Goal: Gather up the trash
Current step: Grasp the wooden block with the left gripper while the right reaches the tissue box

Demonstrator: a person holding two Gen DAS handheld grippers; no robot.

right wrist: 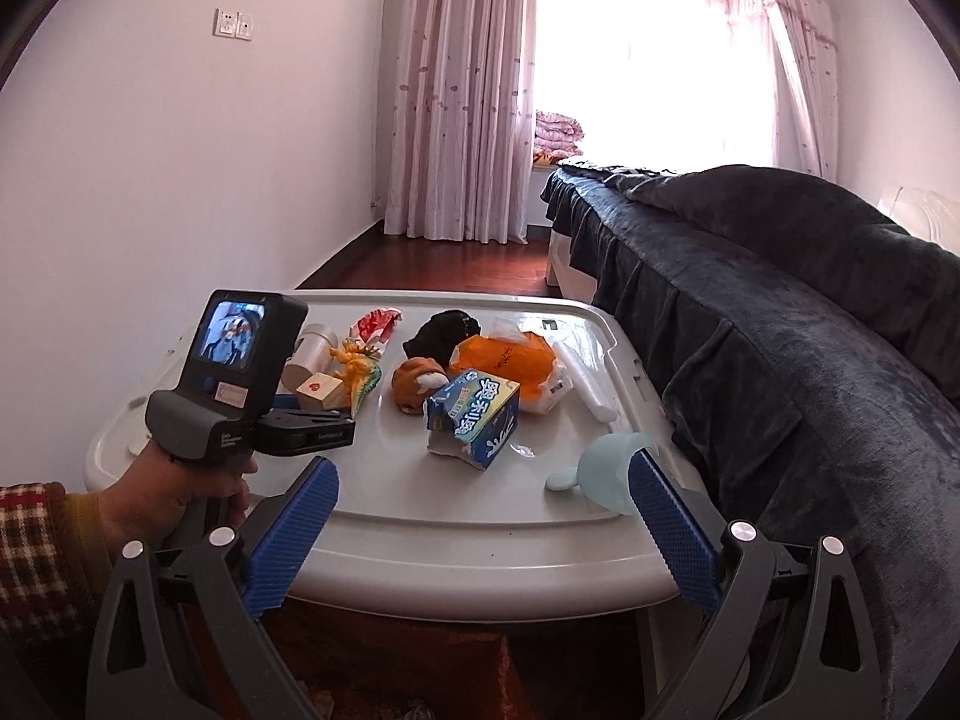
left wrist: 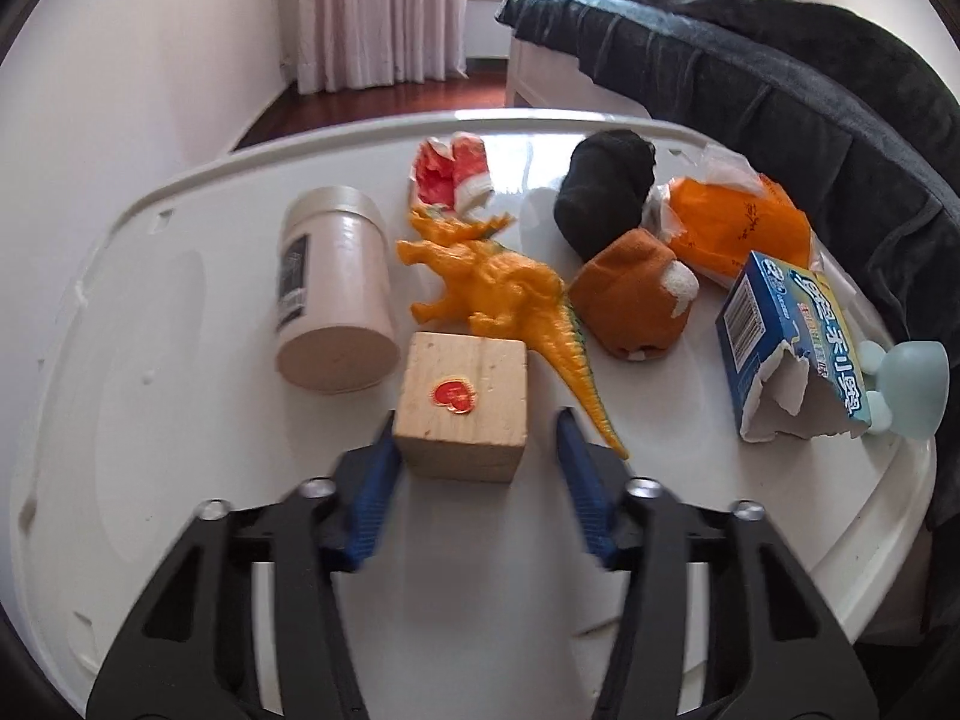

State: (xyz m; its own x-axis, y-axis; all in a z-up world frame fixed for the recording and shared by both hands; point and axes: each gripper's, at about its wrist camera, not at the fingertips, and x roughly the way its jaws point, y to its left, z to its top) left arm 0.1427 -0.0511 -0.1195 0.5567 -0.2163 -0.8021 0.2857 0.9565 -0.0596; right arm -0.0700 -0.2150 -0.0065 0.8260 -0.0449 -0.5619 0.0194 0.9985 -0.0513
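step: picking an item off table point(left wrist: 180, 540) | left tongs point(left wrist: 477, 441) narrowed around wooden block point(left wrist: 465, 405) at near edge, left pad touching, right pad just apart | right tongs point(right wrist: 483, 516) wide open, empty, near torn blue carton point(right wrist: 474, 420) | next: firm the grip, lift clear of toy dinosaur point(left wrist: 492, 282)

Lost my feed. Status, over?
Left claw astride wooden block, not clamped. Right claw open, empty. Torn blue box untouched. Toy dinosaur beside block.

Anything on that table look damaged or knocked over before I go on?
Yes. The blue carton has a torn, ragged open end, the cream jar lies on its side, and the pale blue cup is tipped over near the table's right edge.
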